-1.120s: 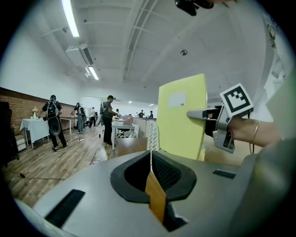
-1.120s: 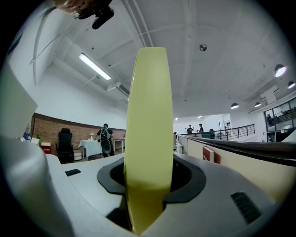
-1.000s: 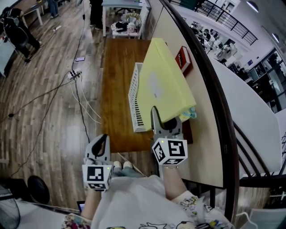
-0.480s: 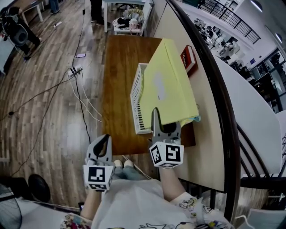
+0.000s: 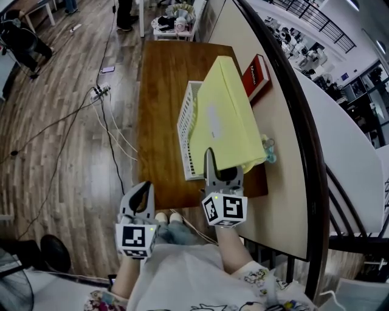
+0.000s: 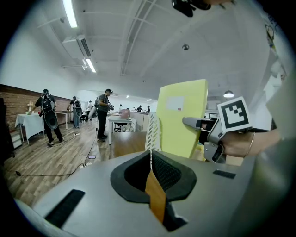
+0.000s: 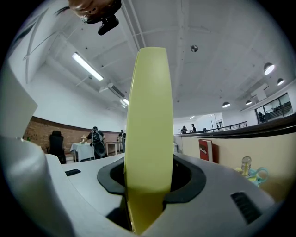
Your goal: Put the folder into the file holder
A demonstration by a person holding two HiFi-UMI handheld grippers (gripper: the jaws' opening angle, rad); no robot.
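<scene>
Yellow plastic folder (image 5: 225, 115) is being lowered toward the white slotted file holder (image 5: 184, 130), clenched by the right gripper (image 5: 220, 171); left gripper (image 5: 140, 193) fingers clenched empty.

The yellow folder (image 5: 225, 115) hides most of the white file holder (image 5: 185, 138), and print on the red book (image 5: 258, 71) is too small to read.

place: open-plan workspace — lab-like | evidence: wood floor (image 5: 55, 140), strip lights (image 6: 70, 14), brick wall (image 6: 18, 99), tables (image 6: 25, 121), people (image 6: 102, 111)

Matt yellow folder (image 5: 226, 121), white plastic file holder (image 5: 184, 130), wooden table (image 5: 159, 115)
</scene>
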